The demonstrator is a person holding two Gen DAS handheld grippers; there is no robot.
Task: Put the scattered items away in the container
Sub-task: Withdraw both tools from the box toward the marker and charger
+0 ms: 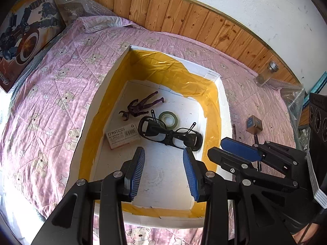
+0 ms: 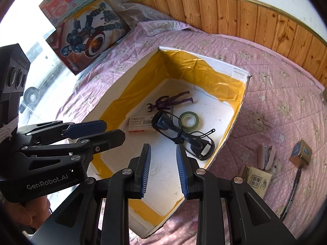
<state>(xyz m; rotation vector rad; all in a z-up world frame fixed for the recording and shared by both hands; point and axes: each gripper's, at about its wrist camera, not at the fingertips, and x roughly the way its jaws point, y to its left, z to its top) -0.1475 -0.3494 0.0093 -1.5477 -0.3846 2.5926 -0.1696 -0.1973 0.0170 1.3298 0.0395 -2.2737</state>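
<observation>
**Container half filled, loose items left on the bed**

The container (image 2: 235,122), a white foam box lined with yellow tape, sits on the pink quilted bed (image 2: 276,81). Inside lie a dark toy figure (image 2: 171,102), a staples box (image 2: 141,123), a roll of green tape (image 2: 189,120) and black glasses (image 2: 184,136). The left claw (image 1: 163,171) hangs over the near end of the box, spread and empty. The right claw (image 2: 163,169) is likewise spread with nothing between its pads, poised above the box floor.

Scattered things remain outside, on the bed to the right of the box: a pale stapler (image 2: 265,156), a small metal tin (image 2: 300,153), a printed paper packet (image 2: 257,180) and a dark thin rod (image 2: 292,192).

The risks, as I judge them: both claws crowd close together over the box, so a swing toward the stapler could knock one against the other or catch the foam wall and shift the box on the soft quilt. The quilt gives under pressure, so a flat packet may be hard to pinch without snagging fabric. The glasses lie just beside the right wall, where a dropped tin could strike them.

Farther off, a glass jar (image 1: 267,74) stands near the wooden wall panel (image 1: 184,18), and toy boxes (image 2: 87,38) lean at the bed's left edge, clear of the work.
</observation>
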